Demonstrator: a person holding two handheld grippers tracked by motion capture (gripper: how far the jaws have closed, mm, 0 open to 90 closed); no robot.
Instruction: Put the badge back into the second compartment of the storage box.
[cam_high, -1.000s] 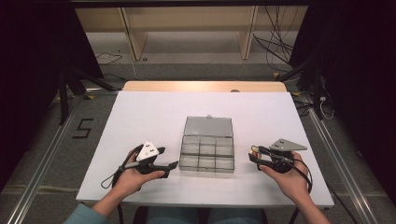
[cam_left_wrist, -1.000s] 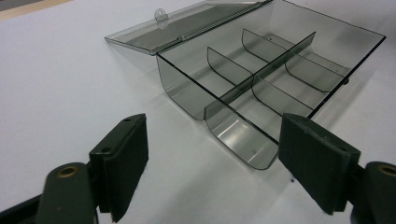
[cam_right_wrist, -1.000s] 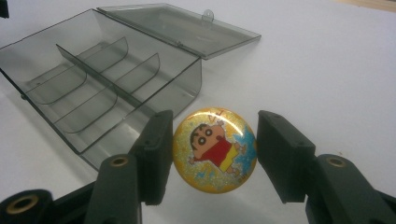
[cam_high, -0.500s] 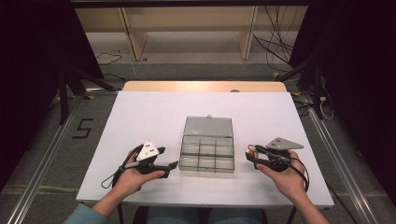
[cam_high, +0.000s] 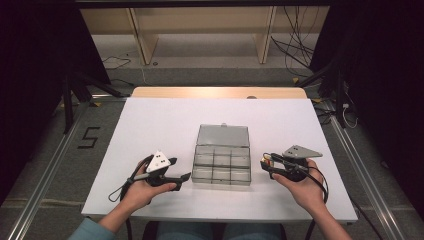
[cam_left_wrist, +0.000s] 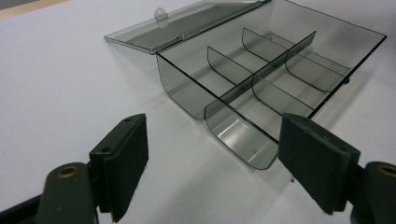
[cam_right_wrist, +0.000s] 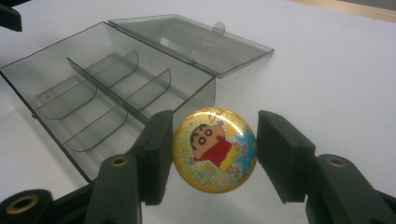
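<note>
A clear grey plastic compartment box (cam_high: 222, 161) lies open mid-table, its lid (cam_high: 223, 135) folded back flat behind it and its compartments empty. My right gripper (cam_high: 264, 164) hovers just right of the box, shut on a round yellow cartoon badge (cam_right_wrist: 215, 149), which sits edge to edge between the two pads with its face turned up. The box (cam_right_wrist: 93, 93) lies close ahead of that badge. My left gripper (cam_high: 182, 168) rests left of the box, open with nothing between its jaws (cam_left_wrist: 212, 158); the box's near corner (cam_left_wrist: 233, 135) is right in front of it.
White table sheet (cam_high: 165, 125) with bare room behind and beside the box. A wooden strip (cam_high: 220, 92) runs along the far edge. Cables trail from both grippers towards the near edge. Dark stands and floor rails flank the table.
My right gripper has edged slightly left, towards the box, still with the badge in it. The left gripper and the box have stayed put.
</note>
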